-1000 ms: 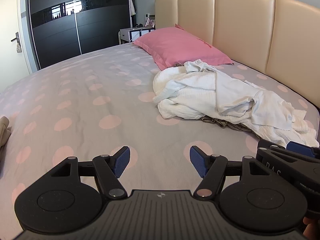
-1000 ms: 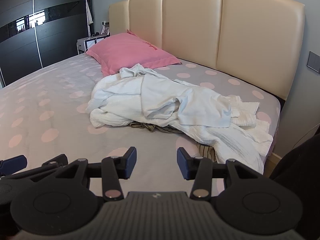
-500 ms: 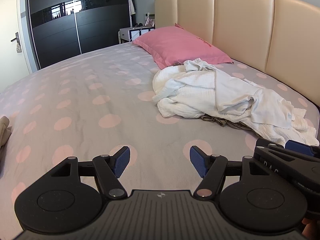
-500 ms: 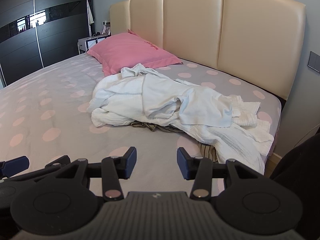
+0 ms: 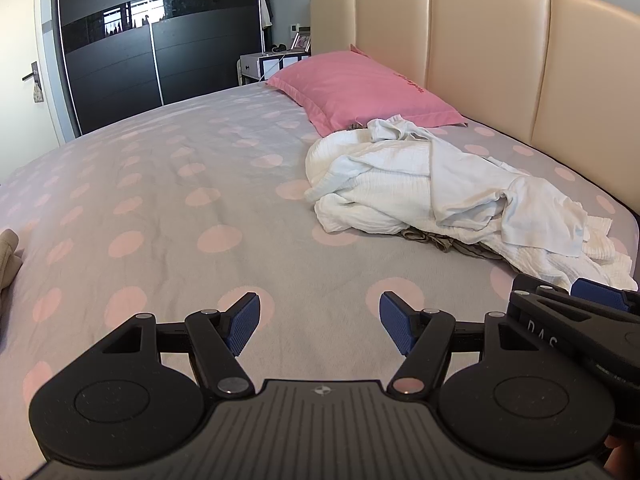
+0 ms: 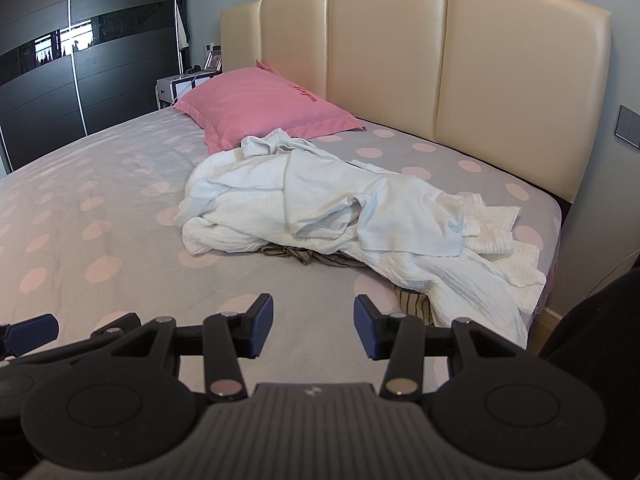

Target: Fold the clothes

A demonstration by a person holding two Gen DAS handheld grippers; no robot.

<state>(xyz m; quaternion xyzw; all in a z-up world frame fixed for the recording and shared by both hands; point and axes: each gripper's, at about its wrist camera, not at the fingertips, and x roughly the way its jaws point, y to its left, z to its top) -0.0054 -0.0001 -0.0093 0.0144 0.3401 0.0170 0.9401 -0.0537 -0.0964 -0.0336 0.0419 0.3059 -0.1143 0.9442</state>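
Observation:
A heap of crumpled white clothes (image 5: pixel 432 184) (image 6: pixel 320 204) lies on the right half of the bed, near the headboard. A brownish striped garment (image 6: pixel 412 300) pokes out from under the heap. My left gripper (image 5: pixel 320 322) hovers open over bare sheet, well short of the heap and to its left. My right gripper (image 6: pixel 314 326) is open too, just in front of the heap's near edge, holding nothing. In the left wrist view the right gripper's body (image 5: pixel 576 320) shows at the lower right edge.
The bed (image 5: pixel 160 208) has a grey sheet with pink dots. A pink pillow (image 5: pixel 360 88) leans by the beige headboard (image 6: pixel 440 60). A beige cloth (image 5: pixel 8 256) sits at the left edge. A nightstand (image 5: pixel 272 64) and dark wardrobe (image 5: pixel 152 48) stand beyond.
Both views have shifted only slightly; the heap sits a touch further right in the right wrist view. Both grippers stay open and hold nothing.

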